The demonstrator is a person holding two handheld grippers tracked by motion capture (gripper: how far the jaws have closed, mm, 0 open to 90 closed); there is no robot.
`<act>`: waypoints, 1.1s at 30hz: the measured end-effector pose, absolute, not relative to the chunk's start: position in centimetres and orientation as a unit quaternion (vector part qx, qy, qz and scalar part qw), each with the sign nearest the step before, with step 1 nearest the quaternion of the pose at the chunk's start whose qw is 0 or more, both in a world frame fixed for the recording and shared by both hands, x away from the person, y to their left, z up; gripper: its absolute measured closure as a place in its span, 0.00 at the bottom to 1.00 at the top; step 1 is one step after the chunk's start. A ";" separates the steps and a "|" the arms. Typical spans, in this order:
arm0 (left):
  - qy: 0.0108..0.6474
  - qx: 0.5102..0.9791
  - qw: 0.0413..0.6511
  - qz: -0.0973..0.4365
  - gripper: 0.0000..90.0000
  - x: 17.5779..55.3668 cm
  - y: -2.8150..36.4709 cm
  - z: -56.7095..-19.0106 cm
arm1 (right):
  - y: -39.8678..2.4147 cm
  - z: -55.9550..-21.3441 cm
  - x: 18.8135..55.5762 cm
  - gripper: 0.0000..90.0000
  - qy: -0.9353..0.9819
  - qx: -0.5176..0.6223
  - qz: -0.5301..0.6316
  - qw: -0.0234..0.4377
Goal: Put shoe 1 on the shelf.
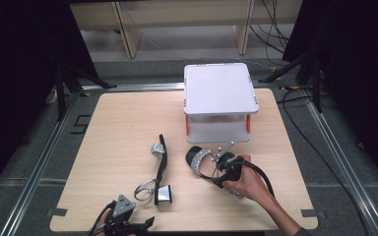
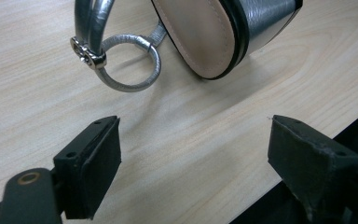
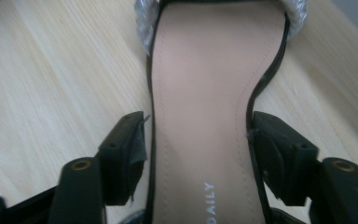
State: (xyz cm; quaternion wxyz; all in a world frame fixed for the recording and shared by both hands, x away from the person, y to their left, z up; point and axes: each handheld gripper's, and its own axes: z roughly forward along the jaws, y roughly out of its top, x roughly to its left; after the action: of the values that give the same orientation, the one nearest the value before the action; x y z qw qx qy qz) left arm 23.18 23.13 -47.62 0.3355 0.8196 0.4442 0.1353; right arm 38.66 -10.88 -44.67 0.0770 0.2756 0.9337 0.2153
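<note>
Right tongs clamp the right sandal at its sides; left tongs gape near the left sandal on the desk

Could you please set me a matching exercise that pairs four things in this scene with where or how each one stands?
Things:
1. left gripper
2. right gripper
3. white box
4. left sandal

Places and states:
A. at the far edge of the table
B. fingers closed on the sole edges of the right sandal
C. lying on its side
D. fingers open, nothing between them

Pairs: 1-D, 2-B, 3-A, 4-C.
</note>
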 end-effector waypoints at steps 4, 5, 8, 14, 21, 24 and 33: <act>0.439 0.821 0.339 0.138 0.19 23.2 23.2 -47.6 | -11.4 -44.5 39.1 0.47 0.947 0.232 0.207 0.074; 0.439 0.821 0.339 0.138 0.19 23.2 23.2 -47.6 | -11.4 -44.5 39.1 0.47 0.947 0.232 0.207 0.074; 0.452 0.808 0.352 0.138 0.19 23.1 23.0 -47.7 | -12.1 -44.4 39.4 0.47 0.955 0.203 0.210 0.055; 0.456 0.801 0.362 0.136 0.19 23.0 22.7 -47.9 | -11.7 -44.9 39.4 0.35 0.952 0.233 0.196 0.042; 0.454 0.804 0.357 0.141 0.19 23.0 23.0 -47.8 | -11.2 -45.3 39.5 0.47 0.959 0.224 0.169 0.049; 0.438 0.821 0.338 0.140 0.19 23.1 23.2 -47.6 | -11.1 -45.2 39.4 0.47 0.961 0.218 0.164 0.053; 0.453 0.807 0.350 0.143 0.19 23.1 23.1 -47.8 | -11.0 -44.6 39.5 0.48 0.956 0.225 0.187 0.025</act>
State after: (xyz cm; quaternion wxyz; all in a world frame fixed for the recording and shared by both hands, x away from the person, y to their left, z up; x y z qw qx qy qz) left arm 23.10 23.06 -47.78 0.3504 0.8075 0.4525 0.1429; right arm 39.47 -11.00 -44.63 0.0253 0.2247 0.9560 0.1867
